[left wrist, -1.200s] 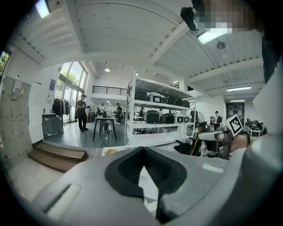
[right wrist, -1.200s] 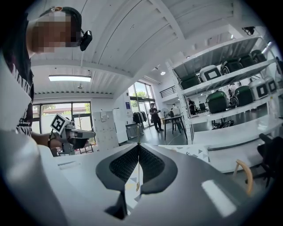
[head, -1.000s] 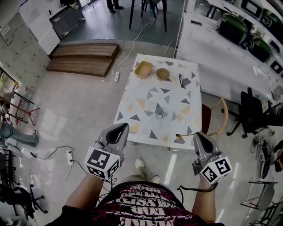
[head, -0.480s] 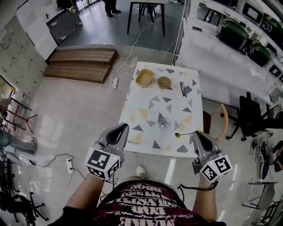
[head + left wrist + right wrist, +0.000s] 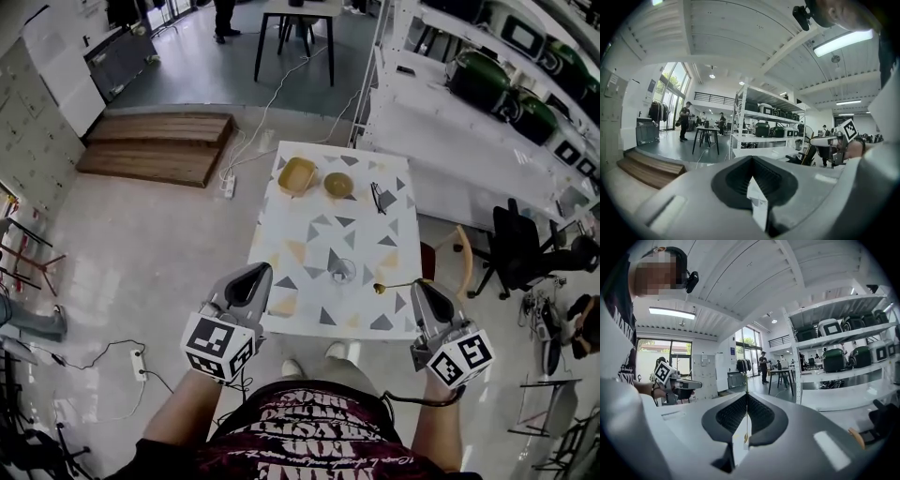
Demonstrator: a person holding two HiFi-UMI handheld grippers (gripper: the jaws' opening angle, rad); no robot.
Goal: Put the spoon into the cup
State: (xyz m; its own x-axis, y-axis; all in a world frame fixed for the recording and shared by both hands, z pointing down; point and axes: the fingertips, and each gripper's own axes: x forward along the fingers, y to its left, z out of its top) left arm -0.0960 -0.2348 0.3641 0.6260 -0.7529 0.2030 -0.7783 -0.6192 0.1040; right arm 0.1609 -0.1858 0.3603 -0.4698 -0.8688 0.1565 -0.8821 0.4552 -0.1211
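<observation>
Two tongs, held side by side before one person; near to far.

Left tongs point(image 5: 254, 275): jaws pressed together, nothing between them. Right tongs point(image 5: 419, 287): jaws closed on the handle of one gold-coloured spoon point(image 5: 394, 286). The spoon projects leftward, bowl end outermost, and appears above the near right part of the tabletop point(image 5: 281, 239).

Just beyond the spoon's bowl end, one clear glass cup point(image 5: 341, 271) stands upright on the tabletop, apart from the spoon.

At the far end lie two vessels side by side: one squarish yellow dish point(image 5: 296, 175) and one round bowl point(image 5: 338, 185). One pair of spectacles point(image 5: 378, 197) lies just right of them.

Farther left, one wooden platform point(image 5: 155, 145) rests on the floor.
</observation>
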